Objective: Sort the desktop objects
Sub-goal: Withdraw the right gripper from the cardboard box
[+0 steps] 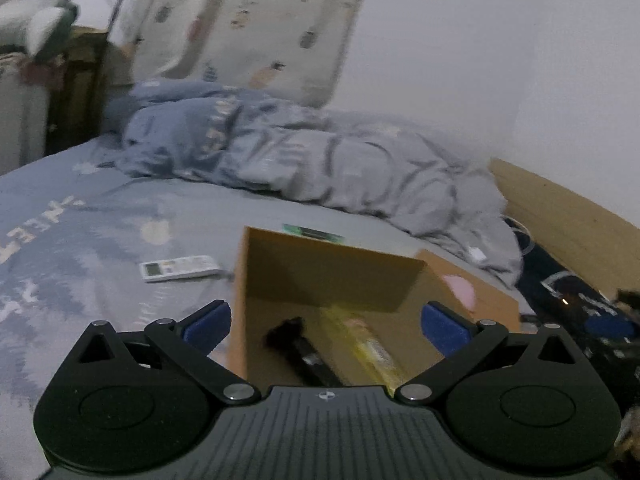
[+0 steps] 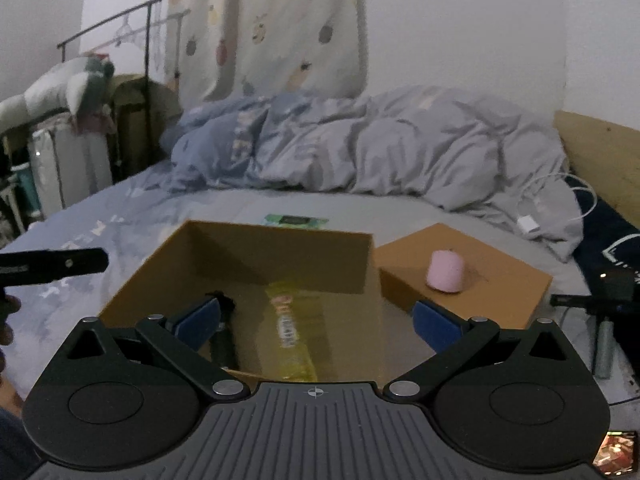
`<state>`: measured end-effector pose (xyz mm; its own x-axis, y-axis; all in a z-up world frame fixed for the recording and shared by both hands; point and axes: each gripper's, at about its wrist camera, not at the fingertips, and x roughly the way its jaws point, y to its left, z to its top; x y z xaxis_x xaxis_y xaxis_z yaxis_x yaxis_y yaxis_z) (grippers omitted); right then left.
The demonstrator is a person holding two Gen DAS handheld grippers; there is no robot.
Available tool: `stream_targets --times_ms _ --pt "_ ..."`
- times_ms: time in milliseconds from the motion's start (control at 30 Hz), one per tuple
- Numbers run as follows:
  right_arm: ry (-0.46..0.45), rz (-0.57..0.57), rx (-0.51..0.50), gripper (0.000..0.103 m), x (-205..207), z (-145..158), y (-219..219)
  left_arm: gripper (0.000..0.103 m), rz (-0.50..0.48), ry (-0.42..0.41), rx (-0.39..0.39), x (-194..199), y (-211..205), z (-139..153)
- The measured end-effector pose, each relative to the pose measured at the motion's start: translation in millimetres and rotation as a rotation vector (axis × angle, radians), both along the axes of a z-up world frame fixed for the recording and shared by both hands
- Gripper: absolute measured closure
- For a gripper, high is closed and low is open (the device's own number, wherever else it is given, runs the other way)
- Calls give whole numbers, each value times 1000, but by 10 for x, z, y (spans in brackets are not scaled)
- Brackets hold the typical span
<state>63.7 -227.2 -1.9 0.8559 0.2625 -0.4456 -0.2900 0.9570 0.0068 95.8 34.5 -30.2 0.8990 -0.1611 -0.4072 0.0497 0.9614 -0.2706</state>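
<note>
- Left wrist view: the left tool [image 1: 326,326] hangs spread wide and empty over the open cardboard box [image 1: 332,276]; the white remote [image 1: 180,268] lies on the bed [image 1: 80,240] to its left, long axis crosswise, nearer this hand.
- Right wrist view: the right tool [image 2: 316,322], wide and empty, faces the box; the pink roll [image 2: 445,271] stands on the box lid [image 2: 500,280] ahead-right, nearer this hand.

Left tool [image 1: 326,322]: blue-padded fingers [image 1: 210,326] spread wide, nothing between them, pointing forward and slightly down. Right tool [image 2: 316,320]: fingers [image 2: 436,326] likewise wide apart, empty, level, aimed forward. Both tools side by side, parallel.
</note>
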Motion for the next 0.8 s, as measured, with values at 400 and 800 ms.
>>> stream_targets --times_ms 400,800 --pt "-1 -64 40 0 -87 -274 -637 0 -151 4 105 -216 -629 -40" --pt "14 -187 128 0 4 -229 -1089 0 -233 10 122 -293 -1001 -28"
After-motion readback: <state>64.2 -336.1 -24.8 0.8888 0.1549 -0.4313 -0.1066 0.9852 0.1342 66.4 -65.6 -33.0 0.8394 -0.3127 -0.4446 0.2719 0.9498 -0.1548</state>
